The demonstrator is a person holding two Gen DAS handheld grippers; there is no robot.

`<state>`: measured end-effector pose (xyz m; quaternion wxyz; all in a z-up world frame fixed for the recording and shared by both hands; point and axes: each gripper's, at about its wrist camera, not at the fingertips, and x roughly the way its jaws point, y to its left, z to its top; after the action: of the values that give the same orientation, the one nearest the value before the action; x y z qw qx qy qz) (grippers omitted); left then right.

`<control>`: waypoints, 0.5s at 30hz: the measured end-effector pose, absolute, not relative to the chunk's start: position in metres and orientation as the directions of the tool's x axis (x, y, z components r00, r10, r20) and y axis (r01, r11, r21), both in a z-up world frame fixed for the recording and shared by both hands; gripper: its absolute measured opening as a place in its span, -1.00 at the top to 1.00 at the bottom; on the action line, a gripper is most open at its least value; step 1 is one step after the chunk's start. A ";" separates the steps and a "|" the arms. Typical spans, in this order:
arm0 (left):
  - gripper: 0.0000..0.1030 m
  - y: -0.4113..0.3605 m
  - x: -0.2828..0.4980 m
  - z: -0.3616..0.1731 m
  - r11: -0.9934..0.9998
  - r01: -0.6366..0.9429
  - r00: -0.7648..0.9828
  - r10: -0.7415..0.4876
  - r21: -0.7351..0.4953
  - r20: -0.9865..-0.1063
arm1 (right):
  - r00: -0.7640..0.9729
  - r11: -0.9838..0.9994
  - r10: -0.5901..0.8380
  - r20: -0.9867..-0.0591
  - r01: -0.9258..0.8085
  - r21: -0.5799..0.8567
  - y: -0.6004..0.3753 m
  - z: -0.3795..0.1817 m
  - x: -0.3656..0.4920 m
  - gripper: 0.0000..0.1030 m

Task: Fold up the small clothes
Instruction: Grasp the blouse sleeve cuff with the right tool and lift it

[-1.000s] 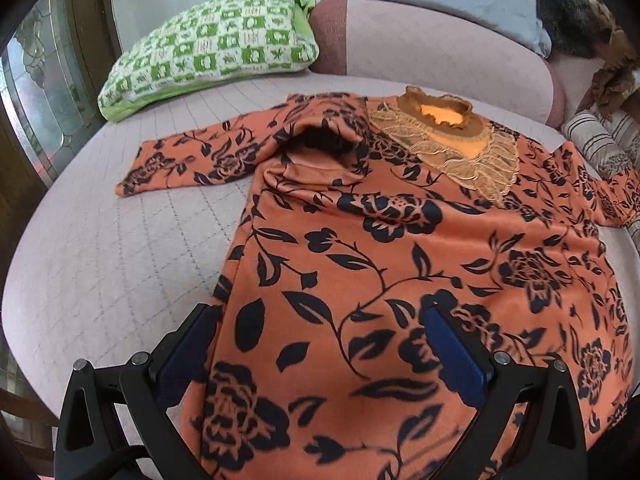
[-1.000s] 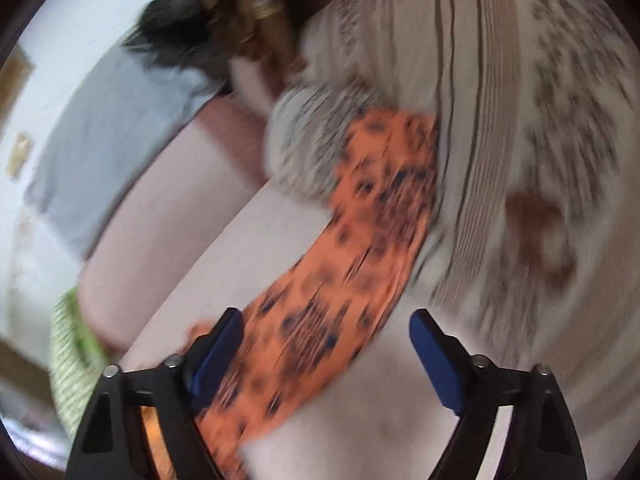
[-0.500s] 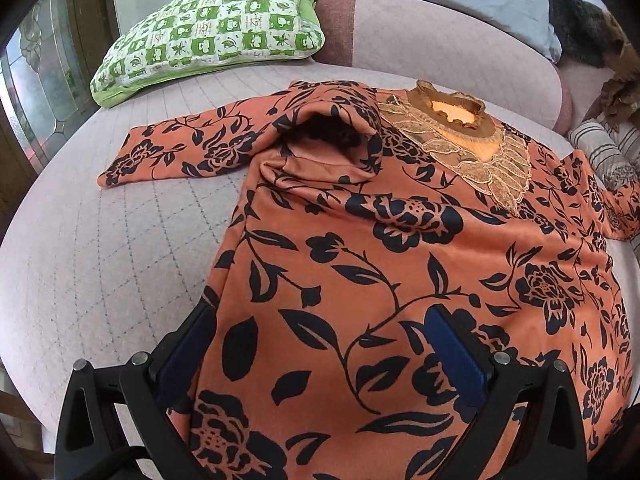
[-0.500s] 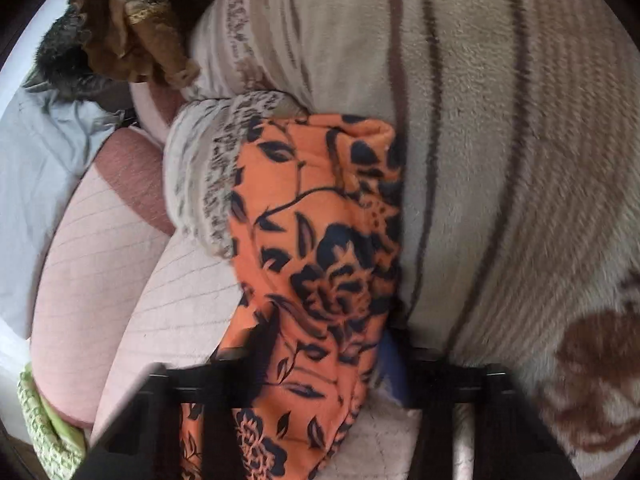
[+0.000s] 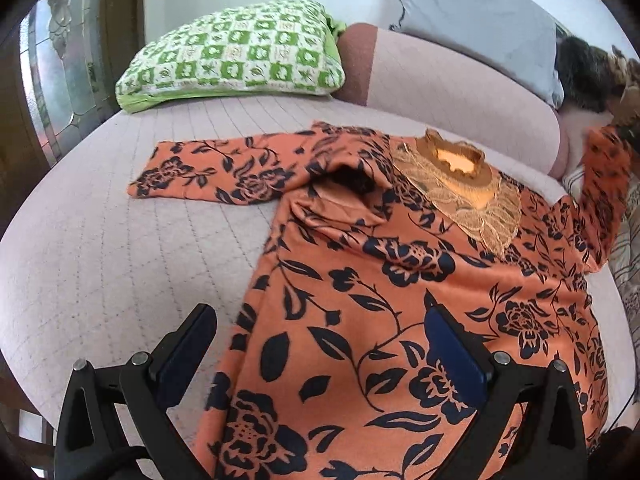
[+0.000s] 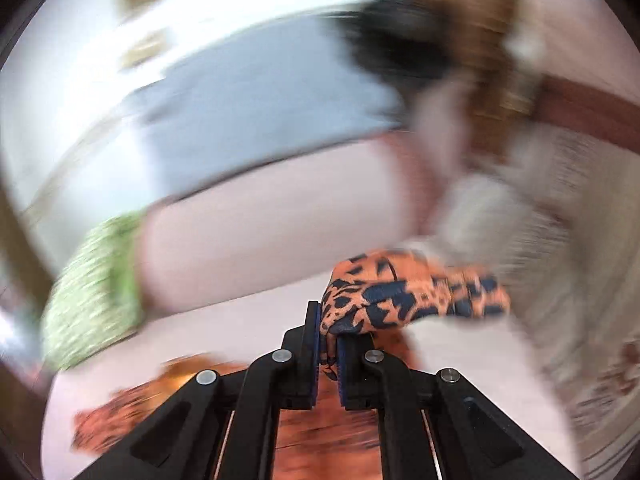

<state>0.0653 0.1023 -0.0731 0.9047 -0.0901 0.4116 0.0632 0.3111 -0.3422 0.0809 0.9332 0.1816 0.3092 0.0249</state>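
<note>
Orange floral top [image 5: 380, 300] lies spread on pink quilted bed [image 5: 100, 260]. Right gripper [image 6: 329, 344] clenched on its sleeve [image 6: 400, 292], lifted off the bed. Left gripper [image 5: 320, 344] released, above the hem.

We've got two fisheye cams, one on each hand-held gripper, both looking forward along the fingers. The left one sits low over the hem end of the orange floral top [image 5: 400, 300], tilted down and facing up its length toward the green checked pillow [image 5: 232, 52] behind it. The right one is up close to the top's sleeve [image 6: 404, 292], pinched right at its fingers [image 6: 308, 344], and it's badly blurred. Both views share the top, the pillow, the grey cushion [image 5: 476, 20] and the pink bed [image 5: 120, 240] beneath the top.
</note>
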 end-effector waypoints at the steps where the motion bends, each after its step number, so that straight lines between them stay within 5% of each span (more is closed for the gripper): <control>1: -1.00 0.105 0.064 -0.072 0.974 -0.192 0.657 0.039 -0.117 -0.753 | 0.805 0.933 0.197 -0.560 0.020 0.358 -0.311 0.084 0.308 0.87; 6: -1.00 0.117 0.061 -0.069 0.965 -0.215 0.659 0.032 -0.148 -0.752 | 0.661 0.939 0.323 -0.677 -0.136 0.315 -0.154 0.018 0.316 0.62; 7: -1.00 0.118 0.061 -0.070 0.964 -0.216 0.657 0.028 -0.153 -0.753 | 0.592 0.942 0.333 -0.734 -0.168 0.291 -0.123 -0.012 0.322 0.21; 8: -1.00 0.118 0.061 -0.069 0.965 -0.213 0.657 0.027 -0.152 -0.753 | 0.539 0.945 0.327 -0.776 -0.185 0.270 -0.105 -0.034 0.326 -0.44; 11: -1.00 0.117 0.058 -0.067 0.969 -0.206 0.666 0.035 -0.138 -0.745 | 0.403 0.946 0.316 -0.859 -0.205 0.252 -0.076 -0.090 0.320 -0.54; 15: -1.00 0.114 0.062 -0.066 0.967 -0.190 0.666 0.001 -0.168 -0.746 | 0.476 0.922 0.388 -0.789 -0.219 0.320 -0.115 -0.068 0.302 -0.54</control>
<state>0.0616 0.1135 -0.0663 0.9054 -0.1164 0.4049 0.0529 0.3024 -0.1154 -0.0679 0.8546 0.0876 0.4800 0.1775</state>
